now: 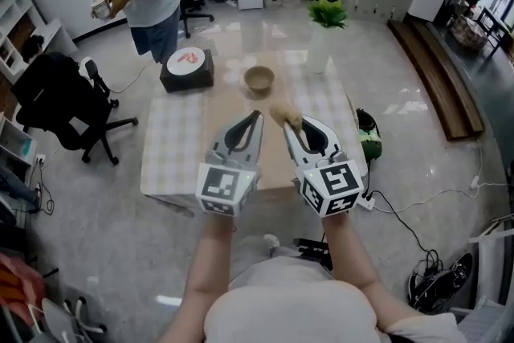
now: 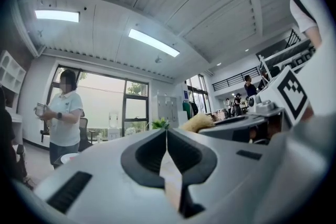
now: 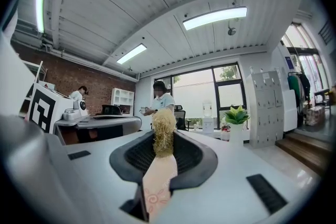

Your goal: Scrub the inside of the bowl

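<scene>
Bowl (image 1: 259,79) sits ahead on the counter (image 1: 173,144), slightly left of my right hand-held gripper (image 1: 289,124), which is clamped on the scrub brush (image 1: 287,116). Left hand-held gripper (image 1: 256,116) is closed and empty, about as near.

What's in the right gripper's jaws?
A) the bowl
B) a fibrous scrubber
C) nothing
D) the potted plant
B: the right gripper has its jaws closed on the scrubber, whose fibrous tuft pokes out past the tips. The bowl sits apart on the table.
</scene>
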`<state>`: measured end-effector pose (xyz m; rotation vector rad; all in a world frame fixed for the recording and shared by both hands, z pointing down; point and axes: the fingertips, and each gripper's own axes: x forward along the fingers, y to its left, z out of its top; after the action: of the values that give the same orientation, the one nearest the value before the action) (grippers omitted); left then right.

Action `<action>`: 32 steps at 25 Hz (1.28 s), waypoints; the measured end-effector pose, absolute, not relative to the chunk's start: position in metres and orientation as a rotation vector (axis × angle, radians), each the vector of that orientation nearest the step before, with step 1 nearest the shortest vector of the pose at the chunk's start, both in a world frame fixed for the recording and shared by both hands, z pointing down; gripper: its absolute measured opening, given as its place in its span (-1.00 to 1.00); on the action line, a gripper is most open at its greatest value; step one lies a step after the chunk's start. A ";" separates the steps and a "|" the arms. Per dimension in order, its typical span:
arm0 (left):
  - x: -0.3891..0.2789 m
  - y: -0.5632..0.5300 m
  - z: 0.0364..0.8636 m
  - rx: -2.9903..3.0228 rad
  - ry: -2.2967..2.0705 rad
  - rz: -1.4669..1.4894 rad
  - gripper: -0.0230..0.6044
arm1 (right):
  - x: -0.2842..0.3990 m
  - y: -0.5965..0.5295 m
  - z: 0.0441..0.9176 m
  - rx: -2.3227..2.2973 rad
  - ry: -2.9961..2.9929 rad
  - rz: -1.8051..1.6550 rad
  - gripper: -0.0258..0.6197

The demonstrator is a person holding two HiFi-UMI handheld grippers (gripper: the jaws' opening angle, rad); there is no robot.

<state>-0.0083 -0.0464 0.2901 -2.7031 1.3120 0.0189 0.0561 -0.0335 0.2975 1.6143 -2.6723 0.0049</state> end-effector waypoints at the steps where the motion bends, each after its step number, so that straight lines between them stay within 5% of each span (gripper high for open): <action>1: -0.009 -0.051 0.291 -2.702 1.304 0.010 -0.89 | 0.057 -0.038 0.299 1.614 -2.670 0.009 -0.65; 17: -0.022 -0.159 0.308 -2.756 1.234 -0.080 -0.87 | 0.055 -0.143 0.313 1.628 -2.613 0.056 -0.65; 32: -0.008 -0.241 0.349 -2.894 0.963 -0.243 -0.06 | 0.056 -0.226 0.332 1.722 -2.502 0.115 -0.65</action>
<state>-0.0083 -0.2406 0.3494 -2.8936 0.9634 -0.2432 0.0562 -0.2264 0.3322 1.7217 -2.5019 0.1151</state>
